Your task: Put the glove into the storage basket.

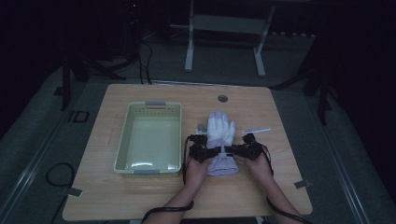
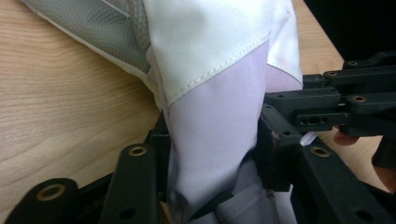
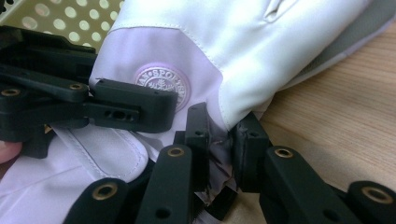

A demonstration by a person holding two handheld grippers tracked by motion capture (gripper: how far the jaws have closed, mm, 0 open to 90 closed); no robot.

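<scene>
on the wooden table (image 1: 140, 196), right of basket: white and pale lilac fabric glove (image 1: 220, 140), flat
glove axis: fingers point away from the person, cuff nearest
left gripper (image 1: 208, 152): clenched on cuff's left edge, fabric bunched between pads (image 2: 161, 154)
right gripper (image 1: 232, 150): clenched on cuff's right edge (fold pinched)
basket: pale green perforated plastic basket (image 1: 154, 108) just left of glove, left hand nearer
likely next: lift, carry leftward

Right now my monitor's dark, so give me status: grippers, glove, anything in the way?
Left gripper and right gripper both shut on glove cuff. Glove flat on table, fingers pointing away. Basket left of it, apart.
</scene>
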